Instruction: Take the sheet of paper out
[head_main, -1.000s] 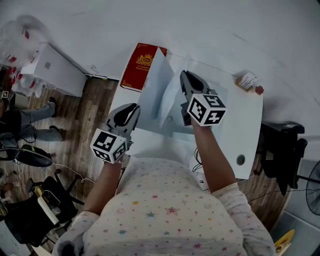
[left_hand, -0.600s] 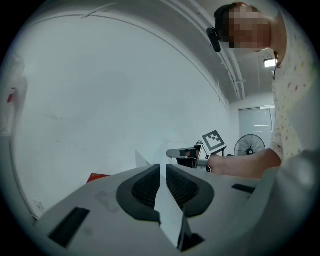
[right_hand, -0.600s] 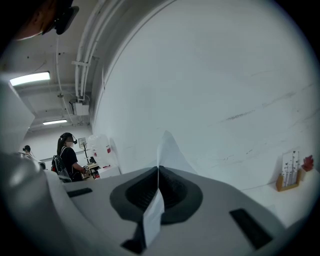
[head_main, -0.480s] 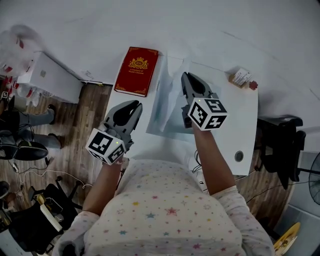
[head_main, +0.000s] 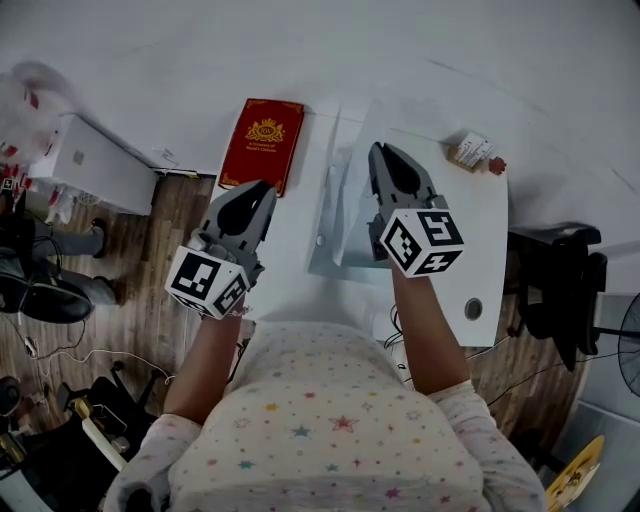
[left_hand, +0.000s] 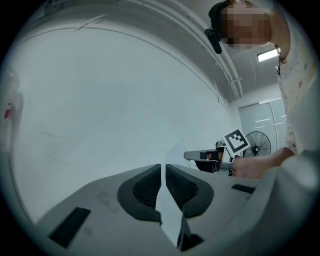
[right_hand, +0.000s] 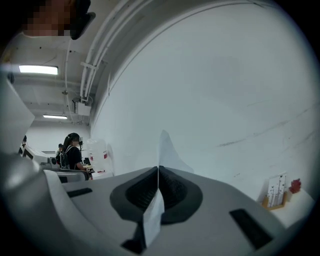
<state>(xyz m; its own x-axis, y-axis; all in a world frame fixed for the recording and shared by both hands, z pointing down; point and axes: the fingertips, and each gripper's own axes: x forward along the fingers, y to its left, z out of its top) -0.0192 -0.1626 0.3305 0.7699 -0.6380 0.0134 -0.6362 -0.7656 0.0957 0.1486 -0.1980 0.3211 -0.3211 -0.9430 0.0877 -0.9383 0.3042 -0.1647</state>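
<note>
Pointing level, L gripper (head_main: 261, 190) & R gripper (head_main: 378, 152) (abreast) each pinch sheet (right_hand: 152, 217).

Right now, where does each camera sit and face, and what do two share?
Head view: on the person's head, facing down at the table; shows torso, forearms, left hand-held gripper, right hand-held gripper.
Left gripper view: on the left one, facing the wall; jaws pinch a thin sheet.
Right gripper view: on the right one, facing the wall; jaws pinch a sheet edge.
Shared: head and left gripper views show the right marker cube.
</note>
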